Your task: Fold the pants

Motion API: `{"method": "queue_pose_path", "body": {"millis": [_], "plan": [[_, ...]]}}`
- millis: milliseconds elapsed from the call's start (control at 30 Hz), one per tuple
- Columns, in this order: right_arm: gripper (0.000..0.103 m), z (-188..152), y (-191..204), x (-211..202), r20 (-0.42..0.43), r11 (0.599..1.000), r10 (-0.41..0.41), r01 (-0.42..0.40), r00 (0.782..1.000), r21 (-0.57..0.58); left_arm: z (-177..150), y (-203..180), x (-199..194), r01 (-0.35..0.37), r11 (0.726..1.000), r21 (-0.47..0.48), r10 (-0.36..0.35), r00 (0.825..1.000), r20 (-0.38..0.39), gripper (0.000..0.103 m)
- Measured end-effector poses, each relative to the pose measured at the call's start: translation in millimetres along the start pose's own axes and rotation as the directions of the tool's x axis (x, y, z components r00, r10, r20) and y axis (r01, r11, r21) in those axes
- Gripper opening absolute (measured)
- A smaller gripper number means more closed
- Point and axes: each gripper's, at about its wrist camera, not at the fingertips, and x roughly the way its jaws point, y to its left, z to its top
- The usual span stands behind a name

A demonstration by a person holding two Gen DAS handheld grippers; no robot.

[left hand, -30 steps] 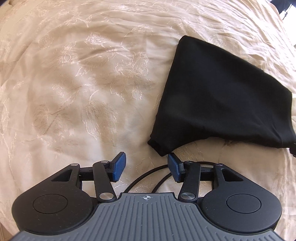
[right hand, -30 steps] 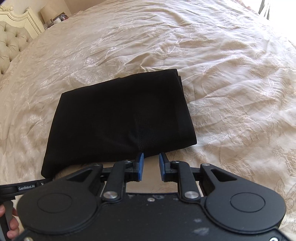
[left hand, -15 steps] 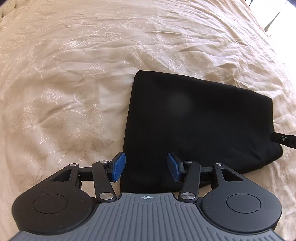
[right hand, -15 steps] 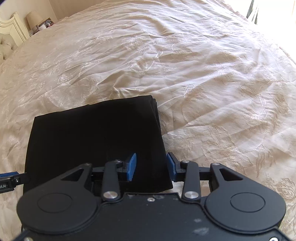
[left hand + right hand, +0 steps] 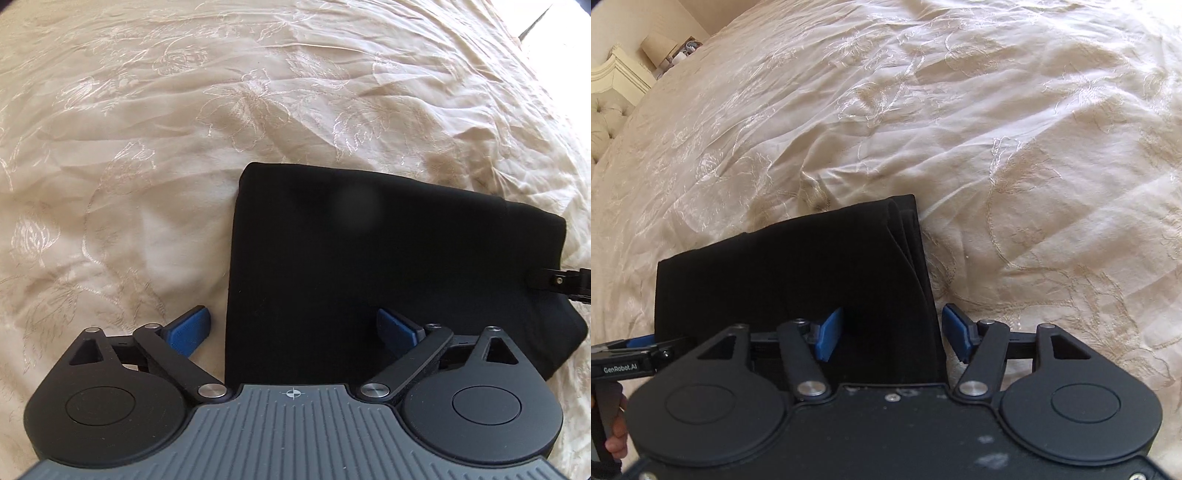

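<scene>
Bedspread: we find a cream bedspread (image 5: pixel 184 147) with stitched flower patterns, creased throughout, covering all the ground in both wrist views.
Pants: we record black pants (image 5: pixel 369 266) folded into a compact block, lying flat on the bedspread at the near side of the bed. In the right wrist view the pants (image 5: pixel 798 273) show stacked layer edges along their right side.
Left gripper: we see the left gripper (image 5: pixel 293 330) pointing steeply down at the pants' near left corner. Its jaws have just been opening and now stand spread wide. The left blue pad is over bare bedspread just left of the pants' edge; the right pad is over the black cloth. Neither pad presses on the cloth.
Right gripper: we see the right gripper (image 5: pixel 892 338) at the pants' near right corner, its jaws likewise just opened and spread. The right edge of the pants runs between the pads, unpinched.
Headboard: we note a pale tufted headboard (image 5: pixel 605 122) at far left.
Lamp: a small shaded lamp (image 5: pixel 659 48) stands beyond it.
</scene>
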Motion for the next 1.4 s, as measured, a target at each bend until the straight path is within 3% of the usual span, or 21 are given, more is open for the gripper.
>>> {"method": "queue_pose_path", "body": {"millis": [133, 300, 400, 433, 533, 600, 667, 833, 933, 1033, 1100, 1200, 1233, 1333, 1400], "plan": [[0.07, 0, -10, 6, 0.012, 0.996, 0.062, -0.063, 0.998, 0.058, 4, -11, 9, 0.008, 0.999, 0.04, -0.009, 1.0, 0.015, 0.103], [0.071, -9, -19, 2, 0.041, 0.983, 0.128, -0.132, 0.991, 0.128, 4, -9, 8, 0.022, 1.0, 0.005, -0.022, 1.0, 0.008, 0.1], [0.07, -9, -20, 2, 0.03, 0.978, 0.151, -0.154, 0.988, 0.144, 3, -8, 2, 0.018, 1.0, -0.015, -0.017, 1.0, 0.017, 0.081], [0.069, -8, -19, 1, 0.022, 0.978, 0.156, -0.158, 0.987, 0.135, 4, -8, -1, 0.033, 0.999, -0.03, -0.032, 0.999, 0.02, 0.063], [0.048, -8, -9, -7, 0.012, 0.992, 0.104, -0.105, 0.994, 0.069, 2, -8, -13, -0.017, 0.997, -0.074, 0.02, 0.999, 0.045, 0.029], [0.031, -8, -4, -18, 0.032, 0.995, 0.093, -0.095, 0.995, 0.038, -1, -8, -19, -0.039, 0.995, -0.089, 0.044, 0.997, 0.058, 0.023], [0.023, -10, 3, -30, 0.049, 0.994, 0.104, -0.105, 0.993, 0.028, -3, -13, -28, -0.074, 0.993, -0.09, 0.08, 0.994, 0.071, 0.018], [0.022, -17, 29, -51, 0.078, 0.994, 0.108, -0.106, 0.991, -0.027, -15, -18, -55, -0.196, 0.979, -0.052, 0.201, 0.972, 0.125, 0.014], [0.022, -20, 38, -54, 0.083, 0.991, 0.132, -0.131, 0.988, -0.014, -25, -1, -68, -0.218, 0.973, -0.068, 0.225, 0.968, 0.113, 0.0], [0.022, -21, 47, -55, 0.097, 0.994, 0.109, -0.106, 0.989, -0.036, -38, 24, -75, -0.091, 0.993, -0.08, 0.1, 0.989, 0.105, 0.003], [0.022, -22, 46, -54, 0.105, 0.996, 0.09, -0.088, 0.99, -0.017, -43, 32, -77, -0.034, 0.997, -0.065, 0.041, 0.993, 0.11, 0.003], [0.022, -26, 42, -52, 0.107, 0.997, 0.069, -0.071, 0.992, 0.014, -46, 32, -75, -0.012, 0.999, -0.038, 0.016, 0.993, 0.118, 0.025], [0.022, -29, 39, -53, 0.109, 0.997, 0.067, -0.07, 0.992, 0.022, -48, 30, -75, -0.01, 0.999, -0.036, 0.014, 0.992, 0.122, 0.037], [0.022, -32, 39, -52, 0.108, 0.998, 0.051, -0.053, 0.993, 0.015, -46, 26, -72, 0.037, 0.999, -0.04, -0.03, 0.988, 0.15, 0.045], [0.022, -32, 42, -54, 0.11, 0.999, 0.043, -0.044, 0.993, 0.007, -42, 19, -66, 0.044, 0.999, -0.018, -0.041, 0.987, 0.154, 0.06]]}}
